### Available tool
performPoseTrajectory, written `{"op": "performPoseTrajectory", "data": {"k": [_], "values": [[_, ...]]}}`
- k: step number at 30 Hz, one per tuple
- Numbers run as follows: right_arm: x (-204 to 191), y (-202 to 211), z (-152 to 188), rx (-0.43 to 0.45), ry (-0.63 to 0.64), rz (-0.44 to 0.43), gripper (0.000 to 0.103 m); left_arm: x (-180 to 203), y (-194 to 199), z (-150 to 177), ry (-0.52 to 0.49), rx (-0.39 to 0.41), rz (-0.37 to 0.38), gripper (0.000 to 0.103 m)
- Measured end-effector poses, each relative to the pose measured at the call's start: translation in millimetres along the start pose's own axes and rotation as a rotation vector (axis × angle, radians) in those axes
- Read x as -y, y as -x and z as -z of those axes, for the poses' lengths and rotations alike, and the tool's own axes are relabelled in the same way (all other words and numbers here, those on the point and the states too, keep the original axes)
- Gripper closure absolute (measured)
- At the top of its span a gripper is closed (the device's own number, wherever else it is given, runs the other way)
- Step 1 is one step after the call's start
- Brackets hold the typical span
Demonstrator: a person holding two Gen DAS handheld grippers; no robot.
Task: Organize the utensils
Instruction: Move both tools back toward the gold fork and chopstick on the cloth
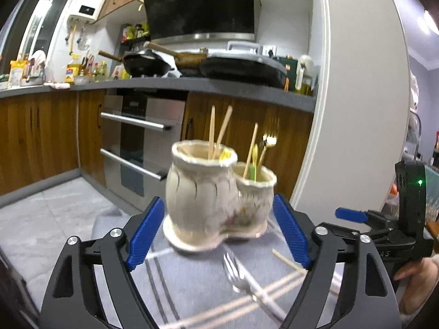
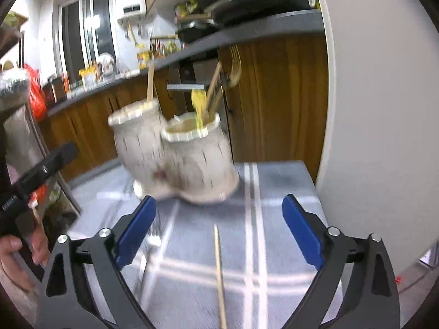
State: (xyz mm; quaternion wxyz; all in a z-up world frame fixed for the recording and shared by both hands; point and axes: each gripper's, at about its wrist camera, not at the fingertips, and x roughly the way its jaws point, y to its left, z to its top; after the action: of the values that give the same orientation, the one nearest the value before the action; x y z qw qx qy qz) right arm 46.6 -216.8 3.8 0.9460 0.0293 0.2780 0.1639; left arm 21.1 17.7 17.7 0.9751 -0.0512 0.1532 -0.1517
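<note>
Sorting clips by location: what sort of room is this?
A home kitchen, most likely: a range hood hangs over pans on the countertop, with a built-in oven below.

Striped cloth point(image 1: 192, 288) bears holder point(image 1: 208, 197), fork point(image 1: 238, 277), chopsticks point(image 1: 247, 298).

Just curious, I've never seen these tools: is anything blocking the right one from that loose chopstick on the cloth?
Nothing visible does. The chopstick lies on the striped cloth directly under the open right gripper, between its jaws. The ceramic holder stands farther back.
</note>
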Motion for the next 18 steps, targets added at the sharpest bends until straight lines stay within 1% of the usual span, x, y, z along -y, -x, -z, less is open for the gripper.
{"op": "performPoseTrajectory", "data": {"k": [2,5,8,10,13,14,16,18], "values": [[-1,-1,10,-0.032,0.014,0.009,0.008,2,4,10,-0.007,-0.023,-0.014,0.012],[-3,-5,21,-0.089,0.028,0.002,0.008,3,8,21,-0.008,-0.066,-0.023,0.009],[-5,-3,29,-0.107,0.037,-0.004,0.008,3,11,33,-0.017,-0.110,-0.042,0.007],[-13,-4,34,-0.127,0.038,-0.036,0.008,2,13,40,-0.023,-0.138,-0.069,0.007],[-39,-10,35,-0.172,0.096,-0.086,0.008,-7,18,44,0.005,-0.150,-0.091,0.007],[-50,-14,36,-0.195,0.123,-0.099,0.011,-11,18,44,0.021,-0.151,-0.094,0.007],[-68,-23,39,-0.241,0.165,-0.115,0.019,-16,19,44,0.043,-0.153,-0.098,0.007],[-86,-34,43,-0.288,0.218,-0.109,0.033,-19,18,46,0.044,-0.160,-0.104,0.007]]}}
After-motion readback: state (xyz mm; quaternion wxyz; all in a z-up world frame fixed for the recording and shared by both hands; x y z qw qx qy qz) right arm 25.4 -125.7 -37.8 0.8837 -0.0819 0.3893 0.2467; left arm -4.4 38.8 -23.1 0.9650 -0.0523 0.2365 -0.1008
